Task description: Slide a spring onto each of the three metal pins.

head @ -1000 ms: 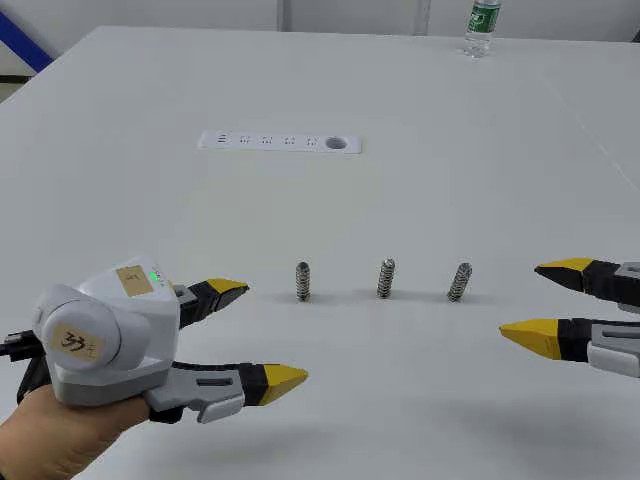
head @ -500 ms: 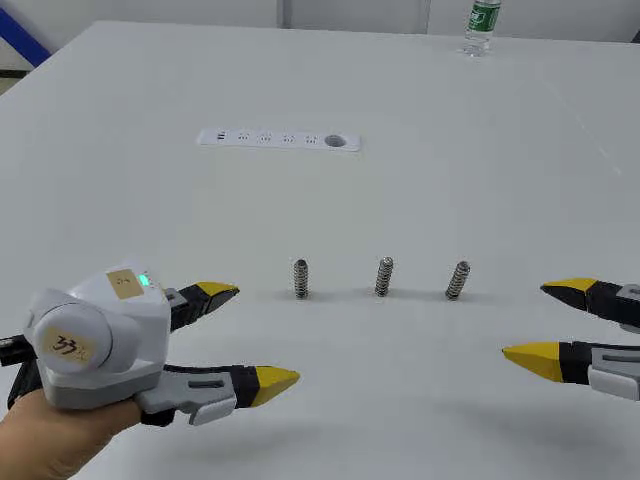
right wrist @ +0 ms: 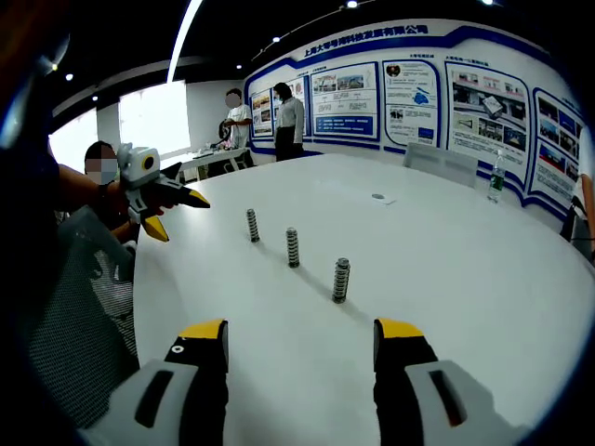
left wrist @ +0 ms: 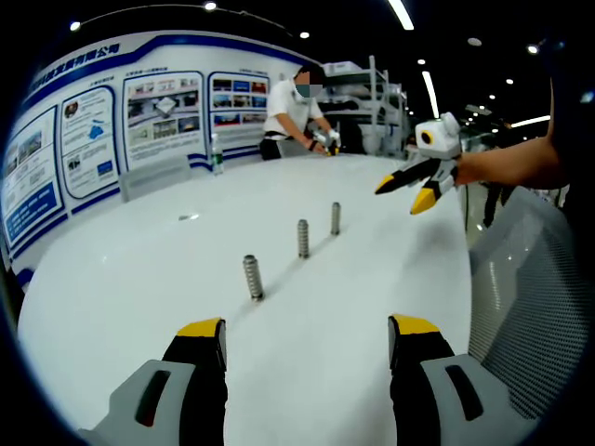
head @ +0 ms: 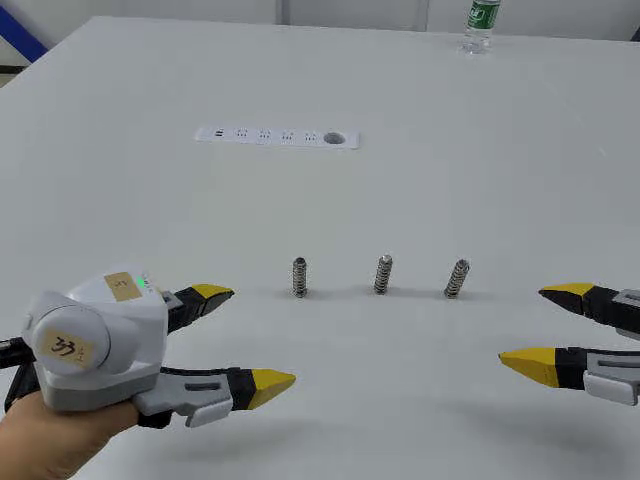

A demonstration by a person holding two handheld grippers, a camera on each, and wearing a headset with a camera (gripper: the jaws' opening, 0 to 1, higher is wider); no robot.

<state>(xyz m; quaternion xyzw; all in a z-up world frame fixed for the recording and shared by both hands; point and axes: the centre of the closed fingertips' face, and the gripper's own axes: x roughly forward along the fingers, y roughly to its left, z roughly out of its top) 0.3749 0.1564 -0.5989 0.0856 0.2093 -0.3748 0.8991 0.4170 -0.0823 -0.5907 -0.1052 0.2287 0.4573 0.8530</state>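
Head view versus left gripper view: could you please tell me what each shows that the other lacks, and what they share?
Head view: the white housing, labelled 33, of the left gripper, and the hand holding it. Left gripper view: wall posters, ceiling lights and a person standing beyond the table. Shared: the three upright springs, the table and the right gripper, jaws open.

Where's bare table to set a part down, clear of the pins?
Wide bare band between the power strip and the row of spring-covered pins; also the near table between left gripper and right gripper. Tight along the pin row itself.
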